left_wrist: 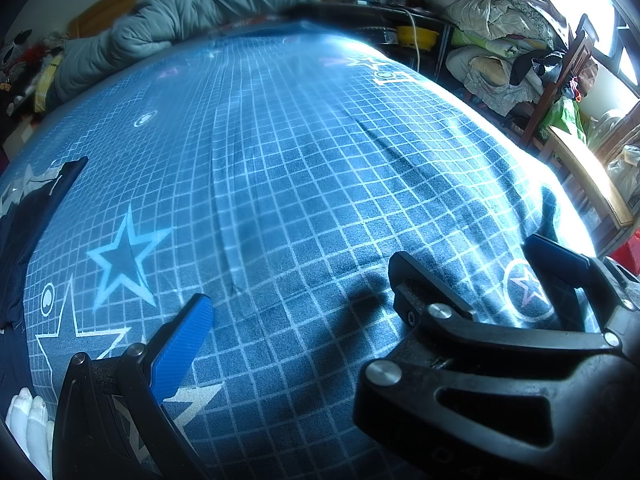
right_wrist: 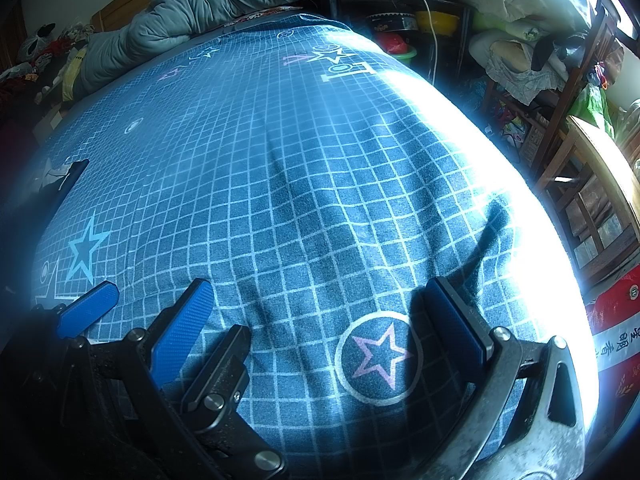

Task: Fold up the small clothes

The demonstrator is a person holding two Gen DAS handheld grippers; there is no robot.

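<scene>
Both grippers, left (left_wrist: 304, 312) and right (right_wrist: 320, 320), hover wide apart and empty over the bedsheet (right_wrist: 280, 160). Dark clothes (left_wrist: 24, 216) lie at its left edge.

Each hand-held gripper, left (left_wrist: 304, 312) and right (right_wrist: 316, 332), has a scuffed black frame with round silver screws and textured blue finger pads (right_wrist: 182, 336) (long and flat).

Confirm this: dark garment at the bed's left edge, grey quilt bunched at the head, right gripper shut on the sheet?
Not quite. The right wrist view shows the right gripper open over the sheet, gripping nothing. The dark garment and grey quilt are as you say.
</scene>
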